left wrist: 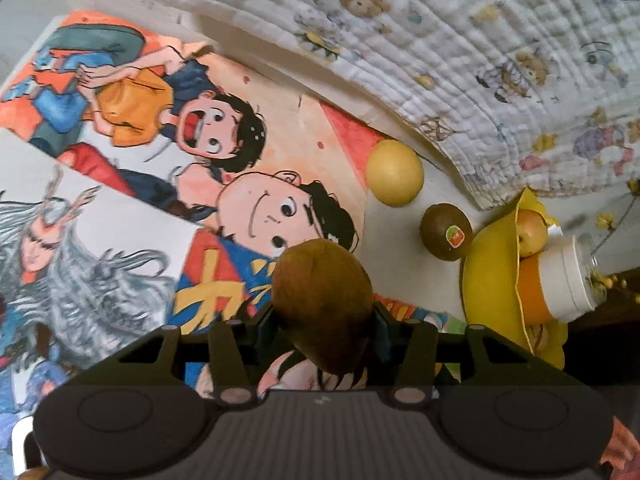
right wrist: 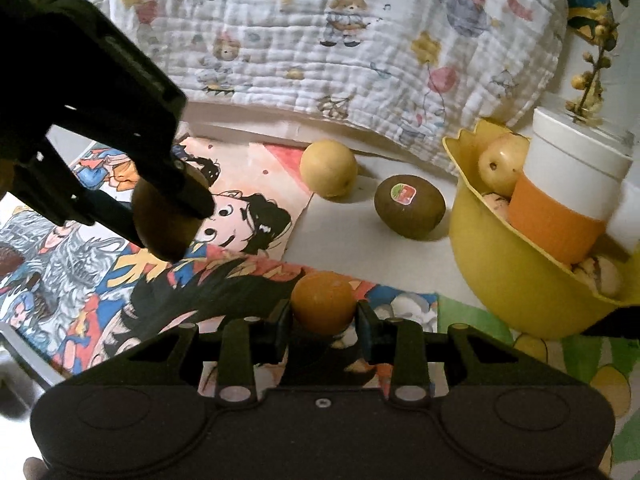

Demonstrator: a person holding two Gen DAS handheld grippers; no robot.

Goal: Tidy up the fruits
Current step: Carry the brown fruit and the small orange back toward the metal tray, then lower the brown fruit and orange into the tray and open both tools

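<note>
Rightmost in both views stood a yellow bowl (right wrist: 500, 280) with a scalloped rim, holding a yellow-pink apple (right wrist: 502, 166), an orange-and-white cup (right wrist: 560, 196) tilted against the rim, and some pale, speckled items low in the bowl that were hard to identify. Its near right edge was cut off by a dark shape in the right wrist view.

Left gripper (left wrist: 324, 320): fingers clamped on a brown kiwi (left wrist: 322, 304) held above the cartoon drawings (left wrist: 160, 152); the kiwi's long axis ran from near to far between the fingers, and its near end was hidden behind the gripper body. Seen from the right wrist, the same kiwi (right wrist: 168, 216) was largely covered by a black finger (right wrist: 188, 192).

Right gripper (right wrist: 323, 314): fingers closed on a round orange (right wrist: 323, 304), whose underside was out of sight.

On the white table (right wrist: 348, 248), just left of the bowl, lay a second kiwi (right wrist: 410, 206) on its side, long axis running left to right, sticker facing up. A yellow pear-like fruit (right wrist: 329, 168) sat farther left, near the printed quilted cloth (right wrist: 340, 40).
</note>
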